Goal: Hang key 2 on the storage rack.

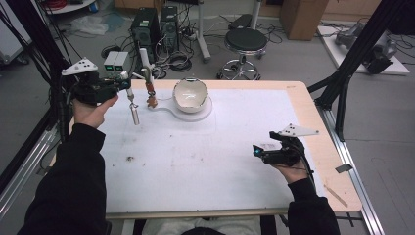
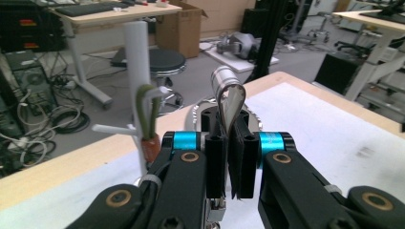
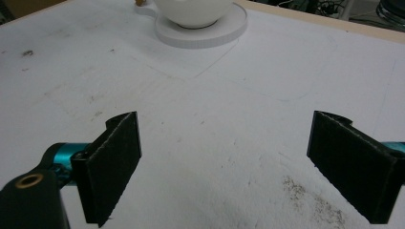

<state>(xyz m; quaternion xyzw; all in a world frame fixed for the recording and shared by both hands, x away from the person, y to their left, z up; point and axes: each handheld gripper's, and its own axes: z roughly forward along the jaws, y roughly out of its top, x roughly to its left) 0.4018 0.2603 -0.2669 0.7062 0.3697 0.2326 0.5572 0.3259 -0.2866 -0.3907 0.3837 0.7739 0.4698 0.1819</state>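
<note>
Nearest the person's side of the table, the right gripper [image 1: 259,152] sits low over the white table mat [image 1: 205,161], near its right edge, held in the right hand [image 1: 288,169]. Its 2 black padded jaws stand spread wide with nothing between them; in the right gripper view only bare, smudged mat lies in the gap.

Farther in and over at the left edge, the left hand [image 1: 90,110] holds the left gripper [image 1: 128,87] above the mat's far left corner. Its jaws are pressed together on a shiny metal spoon-like utensil with a slim cylindrical handle [image 1: 133,111]. In the high view the handle hangs down from the jaws toward the mat; whether its lower end touches the mat I cannot tell. In the left gripper view the utensil's curved, polished end [image 2: 229,98] rises from between the 2 pads.

Just beside the gripper stands a white rack with a tall post and short side pegs [image 1: 145,61]. A small orange, carrot-shaped object with a green top [image 1: 151,100] hangs on it.

To the right of the rack, a white bowl [image 1: 190,95] rests on a round white base [image 1: 204,113] near the far edge of the table.

Beyond the table, on the floor, a black round stool [image 1: 245,41] stands among cables.
</note>
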